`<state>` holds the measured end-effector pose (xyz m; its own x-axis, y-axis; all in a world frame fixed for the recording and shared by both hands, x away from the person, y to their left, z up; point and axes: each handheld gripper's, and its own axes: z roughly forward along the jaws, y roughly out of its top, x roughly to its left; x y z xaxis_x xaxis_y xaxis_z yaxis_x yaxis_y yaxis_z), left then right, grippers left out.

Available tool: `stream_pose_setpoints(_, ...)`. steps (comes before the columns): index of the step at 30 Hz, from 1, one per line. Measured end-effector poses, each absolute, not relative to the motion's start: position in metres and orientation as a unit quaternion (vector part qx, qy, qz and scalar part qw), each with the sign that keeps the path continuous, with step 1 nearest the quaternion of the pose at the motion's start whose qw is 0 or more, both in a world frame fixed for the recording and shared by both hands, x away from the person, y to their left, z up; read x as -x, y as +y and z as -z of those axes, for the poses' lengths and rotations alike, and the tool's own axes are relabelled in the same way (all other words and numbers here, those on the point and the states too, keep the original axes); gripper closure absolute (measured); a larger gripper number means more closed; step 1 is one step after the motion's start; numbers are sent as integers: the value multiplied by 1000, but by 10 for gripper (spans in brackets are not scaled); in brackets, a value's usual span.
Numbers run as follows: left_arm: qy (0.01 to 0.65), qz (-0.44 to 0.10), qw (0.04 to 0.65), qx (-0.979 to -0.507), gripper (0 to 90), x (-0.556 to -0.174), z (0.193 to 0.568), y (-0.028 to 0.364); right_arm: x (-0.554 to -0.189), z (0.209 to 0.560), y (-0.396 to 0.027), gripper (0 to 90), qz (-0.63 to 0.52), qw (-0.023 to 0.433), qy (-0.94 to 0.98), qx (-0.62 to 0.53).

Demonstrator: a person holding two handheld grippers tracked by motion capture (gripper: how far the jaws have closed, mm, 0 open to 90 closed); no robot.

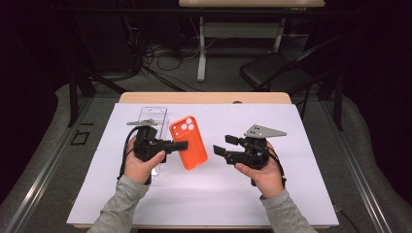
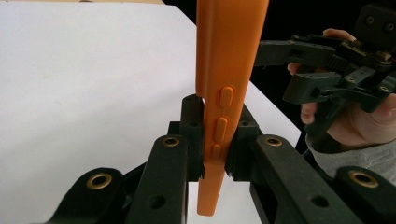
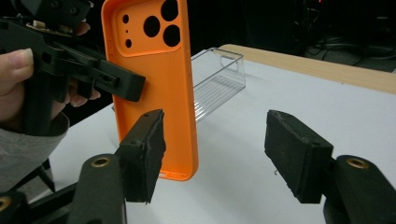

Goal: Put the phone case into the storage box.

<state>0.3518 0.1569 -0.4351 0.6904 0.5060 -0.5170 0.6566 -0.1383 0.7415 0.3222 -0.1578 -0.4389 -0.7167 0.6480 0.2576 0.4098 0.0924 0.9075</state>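
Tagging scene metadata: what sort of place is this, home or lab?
Most likely a lab or recording room, not a home. A white sheet covers the work table, loose cables run over the grey floor behind it, and a black folding chair stands by a second desk against a dark backdrop.

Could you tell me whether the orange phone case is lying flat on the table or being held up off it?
Held up. The left gripper is shut on the case at one long edge.
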Motion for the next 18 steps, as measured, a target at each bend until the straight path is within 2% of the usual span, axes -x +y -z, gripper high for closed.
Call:
stream_pose_setpoints(8,381,74,526,-757,803,-350,436,153,-322,439,-158,283,-566,112,737,-354)
stream_pose_setpoints(18,368,74,521,-766,803,-348,438,145,-324,439,-161,269,-558,109,739,-362)
